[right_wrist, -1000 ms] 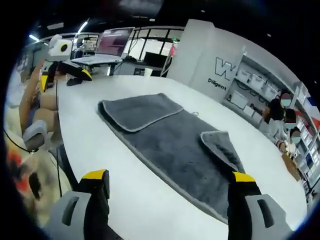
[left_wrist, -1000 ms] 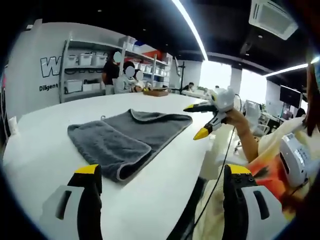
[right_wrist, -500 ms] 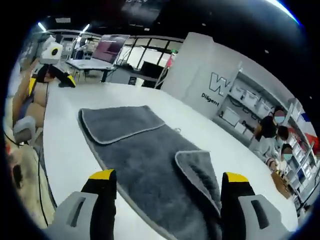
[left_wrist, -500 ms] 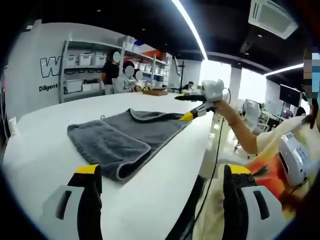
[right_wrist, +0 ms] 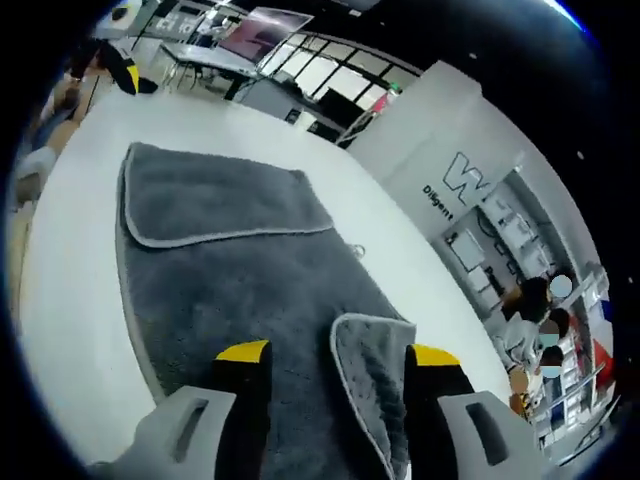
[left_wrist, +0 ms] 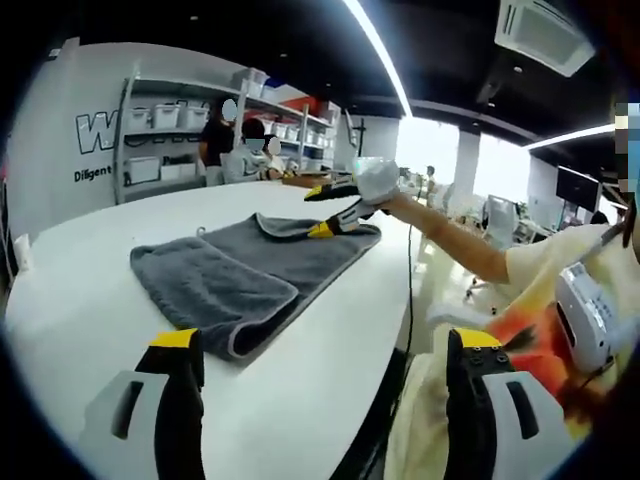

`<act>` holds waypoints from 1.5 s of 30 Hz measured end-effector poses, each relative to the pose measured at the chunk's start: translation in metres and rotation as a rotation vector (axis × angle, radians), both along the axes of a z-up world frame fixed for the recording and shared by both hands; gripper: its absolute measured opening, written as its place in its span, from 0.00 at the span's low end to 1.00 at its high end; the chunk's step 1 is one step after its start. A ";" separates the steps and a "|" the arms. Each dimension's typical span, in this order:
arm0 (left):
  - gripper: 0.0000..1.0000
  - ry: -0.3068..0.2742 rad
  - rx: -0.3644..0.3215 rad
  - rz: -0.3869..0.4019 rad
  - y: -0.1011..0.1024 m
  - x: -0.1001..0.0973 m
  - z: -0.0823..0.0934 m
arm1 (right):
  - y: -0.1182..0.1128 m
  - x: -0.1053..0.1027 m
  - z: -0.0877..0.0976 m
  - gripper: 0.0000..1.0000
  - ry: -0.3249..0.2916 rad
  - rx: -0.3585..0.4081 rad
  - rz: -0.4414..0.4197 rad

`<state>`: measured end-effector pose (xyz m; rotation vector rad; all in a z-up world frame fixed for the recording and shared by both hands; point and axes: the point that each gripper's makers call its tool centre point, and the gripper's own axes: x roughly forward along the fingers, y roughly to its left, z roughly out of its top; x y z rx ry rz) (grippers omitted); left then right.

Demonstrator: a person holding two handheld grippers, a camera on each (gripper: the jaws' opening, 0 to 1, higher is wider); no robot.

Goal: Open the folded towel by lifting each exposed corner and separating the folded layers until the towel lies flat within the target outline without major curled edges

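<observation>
Right gripper (right_wrist: pixel 335 357), jaws parted astride folded-over corner flap (right_wrist: pixel 372 345) of grey terry towel (right_wrist: pixel 250 270) on white worktop (right_wrist: pixel 60 250): pinch top layer only, lift outward; left gripper (left_wrist: pixel 325 350) released, idle

Towel (right_wrist: pixel 240 290): near end runs under the right gripper's (right_wrist: pixel 337 352) jaws and off the bottom edge of the right gripper view; the layer beneath the folded-over corner flap (right_wrist: pixel 375 345) is covered.
Towel, left gripper view (left_wrist: pixel 245 270): underside of the folded near flap is hidden; whether the far corner is touched by the right gripper (left_wrist: pixel 325 210) cannot be told.
Left gripper (left_wrist: pixel 325 345): jaw bases cut off by the bottom edge.
Wall lettering (right_wrist: pixel 455 185): cut short by shelving (left_wrist: pixel 170 130), unreadable in full.
Shelf contents: too small to identify.
Person's sleeve (left_wrist: pixel 545 280): blurred, cut off at the right edge.
</observation>
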<state>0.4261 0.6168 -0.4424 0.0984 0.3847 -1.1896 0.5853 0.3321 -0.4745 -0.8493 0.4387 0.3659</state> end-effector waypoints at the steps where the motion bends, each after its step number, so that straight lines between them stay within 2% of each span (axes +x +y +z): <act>1: 0.99 0.001 -0.002 0.001 0.000 0.000 0.000 | -0.001 0.001 -0.002 0.41 0.003 -0.006 -0.002; 3: 0.99 0.003 -0.008 0.005 0.001 0.001 0.001 | -0.008 0.012 -0.018 0.36 0.048 -0.033 -0.022; 7: 0.98 0.004 -0.003 0.000 0.001 0.001 -0.001 | -0.017 0.023 -0.035 0.35 0.097 -0.041 -0.041; 13: 0.98 0.012 0.013 -0.015 -0.003 -0.001 -0.007 | -0.029 0.030 -0.045 0.18 0.111 -0.036 -0.074; 17: 0.98 0.014 0.012 -0.016 -0.004 -0.002 -0.007 | -0.038 0.031 -0.054 0.10 0.137 -0.044 -0.093; 18: 0.98 0.013 0.011 -0.016 -0.004 -0.003 -0.007 | -0.037 0.031 -0.054 0.04 0.137 -0.036 -0.088; 19: 0.98 0.012 0.011 -0.017 -0.004 -0.003 -0.006 | -0.037 0.032 -0.051 0.00 0.135 -0.036 -0.083; 24: 0.98 0.009 0.007 -0.012 -0.002 -0.002 -0.004 | -0.042 0.033 -0.035 0.00 0.083 -0.030 -0.078; 33: 0.98 0.016 0.007 -0.012 -0.001 0.000 -0.006 | -0.077 0.030 0.018 0.00 -0.004 -0.066 -0.159; 39: 0.98 0.019 0.006 -0.008 0.002 0.003 -0.006 | -0.116 0.050 0.044 0.00 -0.031 -0.114 -0.223; 45: 0.98 0.025 0.002 -0.003 0.003 0.005 -0.007 | -0.160 0.067 0.066 0.00 -0.057 -0.145 -0.332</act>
